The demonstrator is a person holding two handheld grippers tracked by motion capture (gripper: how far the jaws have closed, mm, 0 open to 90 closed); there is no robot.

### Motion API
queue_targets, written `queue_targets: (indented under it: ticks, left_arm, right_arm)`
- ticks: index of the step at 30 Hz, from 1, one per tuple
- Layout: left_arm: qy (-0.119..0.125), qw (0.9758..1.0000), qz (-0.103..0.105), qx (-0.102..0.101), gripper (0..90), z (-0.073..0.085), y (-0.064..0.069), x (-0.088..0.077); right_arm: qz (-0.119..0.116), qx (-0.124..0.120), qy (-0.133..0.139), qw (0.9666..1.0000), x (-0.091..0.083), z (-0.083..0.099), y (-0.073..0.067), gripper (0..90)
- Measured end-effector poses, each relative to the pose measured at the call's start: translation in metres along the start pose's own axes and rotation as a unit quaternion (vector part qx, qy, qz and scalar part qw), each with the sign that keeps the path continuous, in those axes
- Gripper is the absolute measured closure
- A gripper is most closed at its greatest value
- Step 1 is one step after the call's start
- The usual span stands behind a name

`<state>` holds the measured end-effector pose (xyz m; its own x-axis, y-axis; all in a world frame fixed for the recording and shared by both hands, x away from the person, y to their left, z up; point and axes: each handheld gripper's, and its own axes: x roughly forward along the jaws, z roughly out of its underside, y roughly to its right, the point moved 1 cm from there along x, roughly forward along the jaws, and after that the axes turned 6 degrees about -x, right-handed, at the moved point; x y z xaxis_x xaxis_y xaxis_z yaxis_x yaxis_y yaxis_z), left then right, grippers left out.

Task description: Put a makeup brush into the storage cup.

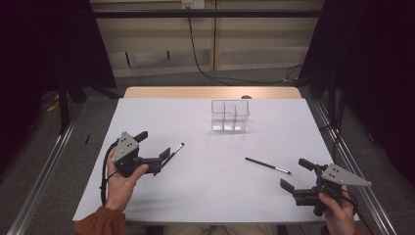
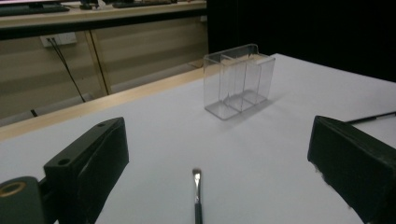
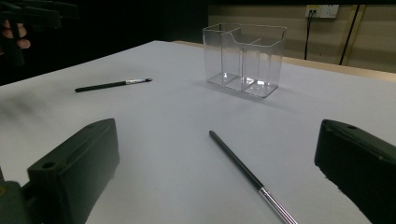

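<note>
Two brushes flat on the table [image 1: 205, 196]: one [image 1: 173, 154] lower left by the left gripper [image 1: 152, 149], one [image 1: 267, 166] lower right near the right gripper [image 1: 293, 174]. Jaws wide, empty. Clear organiser [image 1: 230, 116] upper centre, near the far edge.

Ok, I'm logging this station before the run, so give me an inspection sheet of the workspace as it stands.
Surface: white table, wooden strip along its far edge.
Job's things: clear divided organizer, upright, nothing inside; left brush and right brush lying flat.
Clutter: nothing seen.
Grippers: left gripper open, jaws either side of the left brush's tip; right gripper open, short of the right brush.
Cables: black cable loops from the left gripper; a wall cable runs to the floor.
Surroundings: dark curtains both sides, pale wall behind.
</note>
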<state>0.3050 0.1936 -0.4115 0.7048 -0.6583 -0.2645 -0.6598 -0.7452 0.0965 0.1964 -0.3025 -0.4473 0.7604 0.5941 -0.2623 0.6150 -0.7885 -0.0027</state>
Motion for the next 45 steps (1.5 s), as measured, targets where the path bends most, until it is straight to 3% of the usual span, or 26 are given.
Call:
queue_targets:
  ticks: [2,9,12,17,23,28,30,34,37,41,43,45]
  left_arm:
    - [-0.004,1.0000,0.002,-0.001,5.2,-0.002,0.000,0.004]
    - [-0.010,0.9996,0.007,0.025,5.9,-0.012,0.000,0.013]
    - [-0.013,0.9998,0.010,0.009,5.9,-0.012,-0.004,0.016]
    - [-0.029,0.9995,0.001,0.016,5.7,-0.010,-0.008,0.020]
    - [-0.075,0.9963,-0.010,0.040,5.5,-0.011,-0.009,0.026]
    - [-0.102,0.9936,-0.014,0.047,5.4,-0.012,-0.009,0.030]
    - [-0.111,0.9931,-0.005,0.038,5.5,-0.011,-0.010,0.033]
    - [-0.143,0.9884,0.000,0.052,5.5,-0.008,-0.006,0.038]
    - [-0.180,0.9818,0.001,0.059,5.7,-0.007,-0.008,0.041]
    - [-0.208,0.9759,0.017,0.063,5.6,-0.010,-0.010,0.045]
    - [-0.212,0.9750,0.016,0.064,5.4,-0.011,-0.010,0.046]
    - [-0.236,0.9696,0.025,0.059,5.3,-0.012,-0.011,0.048]
  right_arm:
    - [0.000,0.003,0.000,1.0000,0.000,0.000,0.000,0.0]
    - [-0.001,0.001,0.000,1.0000,-0.001,0.000,0.000,0.0]
    - [-0.001,0.002,0.000,1.0000,-0.001,0.000,0.000,0.0]
    - [-0.001,0.003,-0.001,1.0000,-0.001,0.001,0.000,0.0]
    - [0.003,0.002,-0.003,1.0000,-0.001,0.001,0.001,0.0]
    - [0.002,0.000,-0.003,1.0000,-0.001,0.001,0.000,0.0]
    - [0.001,0.002,-0.005,1.0000,-0.001,0.001,0.000,0.0]
    - [0.001,0.001,-0.005,1.0000,-0.001,0.001,0.001,0.0]
    - [0.000,-0.001,-0.005,1.0000,-0.001,0.001,0.000,0.0]
    - [0.001,-0.002,-0.006,1.0000,-0.001,0.001,0.001,0.0]
    - [0.001,-0.001,-0.006,1.0000,-0.001,0.001,0.001,0.0]
    - [0.002,0.000,-0.005,1.0000,-0.001,0.001,0.001,0.0]
